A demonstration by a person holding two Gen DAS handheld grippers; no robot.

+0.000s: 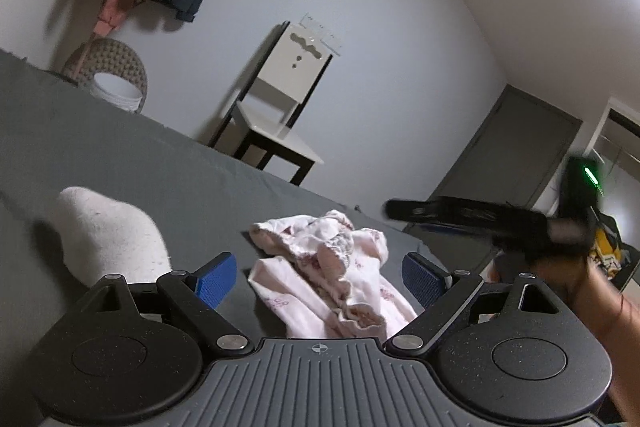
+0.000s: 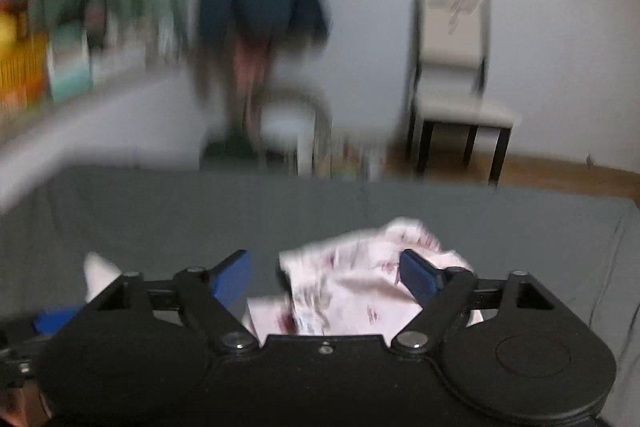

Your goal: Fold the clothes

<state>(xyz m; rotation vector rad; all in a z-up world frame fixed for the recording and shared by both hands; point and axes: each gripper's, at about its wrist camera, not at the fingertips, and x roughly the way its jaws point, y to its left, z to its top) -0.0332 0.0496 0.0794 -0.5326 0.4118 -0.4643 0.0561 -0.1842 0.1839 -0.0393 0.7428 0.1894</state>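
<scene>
On the grey bed sheet (image 1: 120,147) lay a small pink garment (image 1: 328,275), crumpled in a loose heap with its ruffled edges turned over one another and no clean fold line anywhere. It sat straight ahead of both grippers, near their fingertips but touched by neither as far as could be told. The left gripper (image 1: 320,277) was spread wide, its blue pads (image 1: 216,279) standing either side of the garment with nothing between them but air. The right gripper (image 2: 326,277) was likewise spread and empty; its own view was smeared by motion blur, so the exact gap to the cloth could not be judged. From the left wrist view the right gripper (image 1: 480,223) showed as a dark blurred shape at the right, held in a person's hand (image 1: 580,291), beyond the garment's right side.

A white sock (image 1: 108,235) lay to the left of the garment, apart from it, also not folded or paired.

Judging by this, the folding had hardly begun: nothing was flattened, nothing stacked. The garment would likely need spreading flat first, then folding, and the sock remained to be dealt with. A chair (image 1: 280,107) stood by the wall beyond the bed.
</scene>
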